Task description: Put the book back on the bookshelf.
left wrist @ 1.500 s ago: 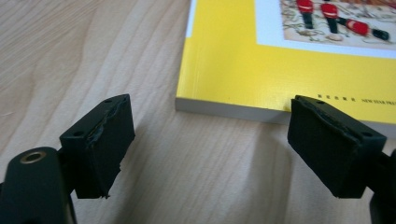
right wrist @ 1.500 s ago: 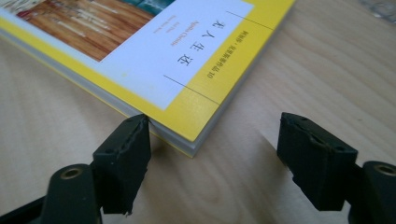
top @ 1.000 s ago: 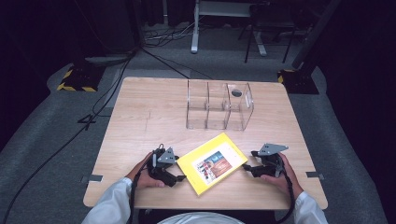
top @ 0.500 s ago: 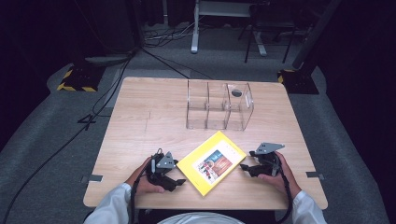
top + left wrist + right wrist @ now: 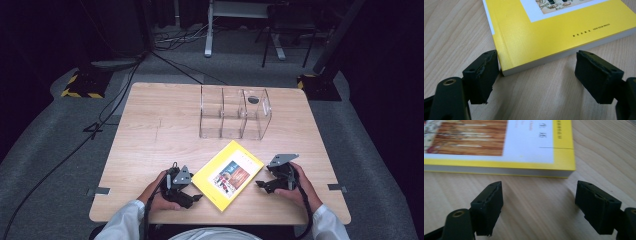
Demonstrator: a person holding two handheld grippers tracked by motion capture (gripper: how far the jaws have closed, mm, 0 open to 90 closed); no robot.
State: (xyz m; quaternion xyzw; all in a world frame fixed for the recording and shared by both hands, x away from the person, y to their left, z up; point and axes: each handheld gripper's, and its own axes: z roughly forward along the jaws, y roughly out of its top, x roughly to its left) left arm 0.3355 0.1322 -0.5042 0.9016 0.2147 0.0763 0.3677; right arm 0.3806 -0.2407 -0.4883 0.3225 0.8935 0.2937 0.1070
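Observation:
A yellow book (image 5: 227, 175) with a picture on its cover lies flat near the table's front edge. My left gripper (image 5: 196, 197) rests on the table at the book's near left corner. In the left gripper view this gripper (image 5: 537, 58) is open, with the book's corner (image 5: 506, 70) between the jaws and against the left pad. My right gripper (image 5: 260, 185) sits just right of the book. Its jaws (image 5: 540, 186) have just been opening and stand wide. The book's edge (image 5: 499, 170) lies just ahead of them, and bare wood is between them.
A clear plastic organiser (image 5: 235, 117) with three compartments stands at the back middle of the wooden table (image 5: 155, 130), with a small dark disc (image 5: 253, 99) at its right end. Cables and striped stand feet (image 5: 80, 85) lie on the floor beyond.

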